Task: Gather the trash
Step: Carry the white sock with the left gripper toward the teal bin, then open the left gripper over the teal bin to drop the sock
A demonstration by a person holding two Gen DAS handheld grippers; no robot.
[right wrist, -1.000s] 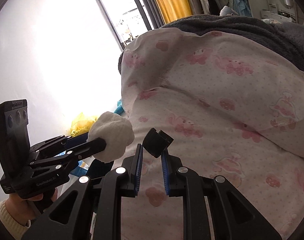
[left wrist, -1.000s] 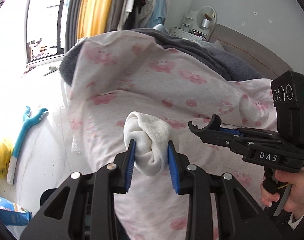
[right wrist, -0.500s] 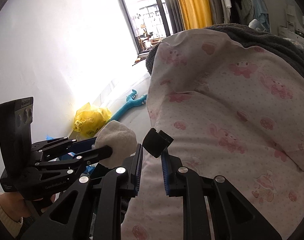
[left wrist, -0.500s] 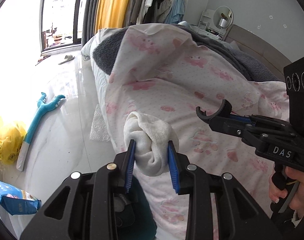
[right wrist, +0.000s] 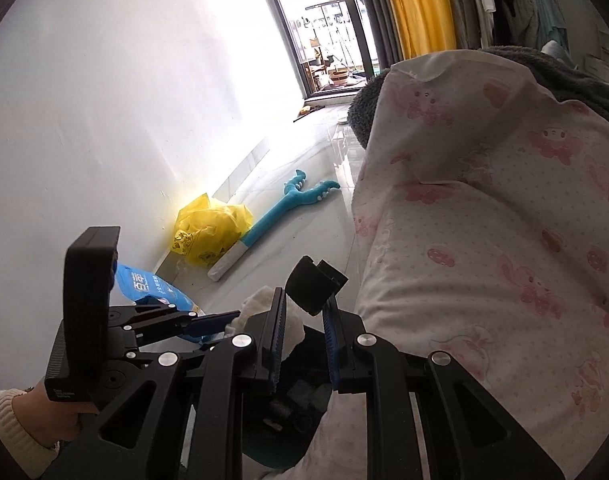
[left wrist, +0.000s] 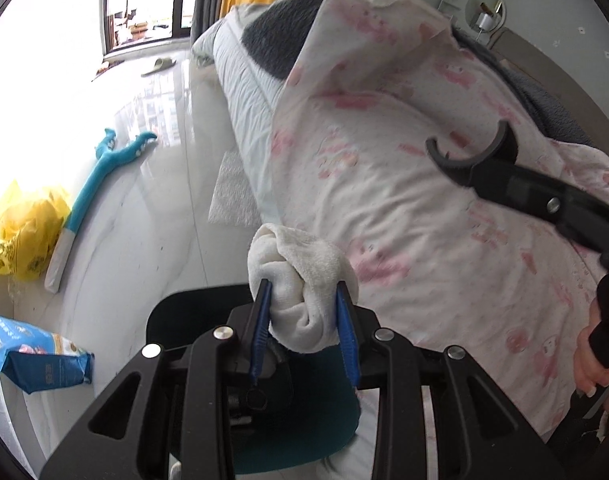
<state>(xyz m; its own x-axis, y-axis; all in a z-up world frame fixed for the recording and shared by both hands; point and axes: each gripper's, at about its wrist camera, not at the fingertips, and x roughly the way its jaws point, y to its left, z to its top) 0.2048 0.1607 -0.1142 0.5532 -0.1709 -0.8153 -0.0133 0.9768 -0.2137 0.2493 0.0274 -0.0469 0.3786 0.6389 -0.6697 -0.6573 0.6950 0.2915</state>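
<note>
Since a second ago both views have swung off the bed toward the floor, so more shiny tile and the teal bin under your grippers now show. You have the bed with its pink-print duvet [left wrist: 444, 208] filling the right of both views, a grey blanket [left wrist: 276, 46] showing at its far end. Beside it runs the pale glossy floor [left wrist: 144, 208], reaching back to the window with the yellow curtain [right wrist: 420, 8]. Against the white wall lies a yellow plastic bag [right wrist: 208, 228], with a long teal toy [right wrist: 288, 204] stretched out just beside it and a blue packet [left wrist: 28, 360] nearer you. Directly below your grippers sits a teal bin [left wrist: 296, 436] with dark items inside. Your left gripper [left wrist: 304, 320] is clamped on a balled white sock [left wrist: 300, 276], both blue pads pressed into it, holding it above the bin's edge next to the bed. Your right gripper [right wrist: 302, 340] is closed tight on a small black block [right wrist: 314, 288], which sticks up from between its pads; in the left view its curved end [left wrist: 472, 156] hovers over the duvet.
</note>
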